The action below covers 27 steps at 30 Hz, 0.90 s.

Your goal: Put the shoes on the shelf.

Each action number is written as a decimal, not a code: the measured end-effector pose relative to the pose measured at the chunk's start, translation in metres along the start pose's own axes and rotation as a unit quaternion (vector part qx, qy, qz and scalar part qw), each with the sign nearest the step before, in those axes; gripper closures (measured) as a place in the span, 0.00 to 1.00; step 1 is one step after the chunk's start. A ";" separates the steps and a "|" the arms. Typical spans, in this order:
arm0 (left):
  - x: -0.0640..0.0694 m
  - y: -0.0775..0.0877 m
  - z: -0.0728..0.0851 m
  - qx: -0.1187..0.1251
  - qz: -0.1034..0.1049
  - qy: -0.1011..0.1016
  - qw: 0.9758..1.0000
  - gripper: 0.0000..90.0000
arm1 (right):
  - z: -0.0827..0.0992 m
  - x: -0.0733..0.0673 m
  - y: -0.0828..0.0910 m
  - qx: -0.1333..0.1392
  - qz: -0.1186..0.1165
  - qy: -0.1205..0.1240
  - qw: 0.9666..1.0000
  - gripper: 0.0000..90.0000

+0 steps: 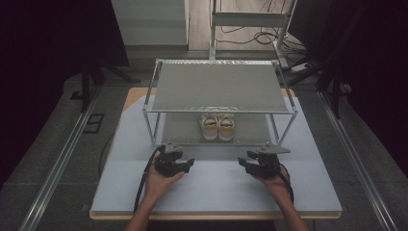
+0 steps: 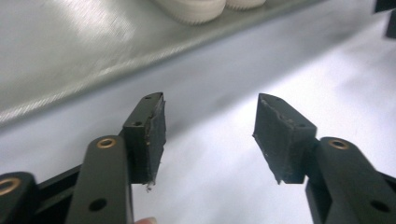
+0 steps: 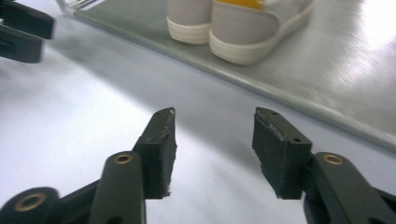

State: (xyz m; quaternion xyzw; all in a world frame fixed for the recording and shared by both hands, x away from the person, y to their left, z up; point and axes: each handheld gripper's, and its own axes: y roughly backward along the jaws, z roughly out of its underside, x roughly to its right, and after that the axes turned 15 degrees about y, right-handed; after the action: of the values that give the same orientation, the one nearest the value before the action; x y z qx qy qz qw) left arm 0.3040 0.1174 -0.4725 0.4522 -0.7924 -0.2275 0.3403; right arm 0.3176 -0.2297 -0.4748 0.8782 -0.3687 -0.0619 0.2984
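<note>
Two shoes [image 1: 218, 126] stood as one pair on the lower shelf of the single metal rack [image 1: 219, 86], which had two shelves, one above the other. One table [image 1: 216, 192] carried the rack. Two grippers were there, the left gripper [image 1: 185, 163] and the right gripper [image 1: 244, 163], one in each of the person's two hands, each with two black jaws.

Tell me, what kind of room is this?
Probably a lab or recording studio, not a home: black curtains hang around, metal floor rails flank the table, and cables trail behind a metal shoe rack.
</note>
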 end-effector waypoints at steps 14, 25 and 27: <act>-0.034 0.027 0.044 -0.005 -0.037 0.023 0.999 0.41 | 0.049 0.019 0.037 -0.012 0.025 -0.013 1.000 0.47; -0.044 0.034 0.045 0.010 -0.047 0.035 0.998 0.41 | 0.053 0.021 0.041 -0.006 0.037 -0.022 0.999 0.47; -0.045 0.033 0.045 0.011 -0.051 0.031 0.998 0.41 | 0.053 0.021 0.041 -0.005 0.038 -0.024 0.999 0.46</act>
State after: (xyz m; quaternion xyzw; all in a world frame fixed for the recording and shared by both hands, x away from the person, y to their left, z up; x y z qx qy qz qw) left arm 0.2675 0.1749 -0.4954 0.5024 -0.7602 -0.2212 0.3476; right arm 0.2903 -0.2923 -0.4920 0.8604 -0.4080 -0.0735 0.2964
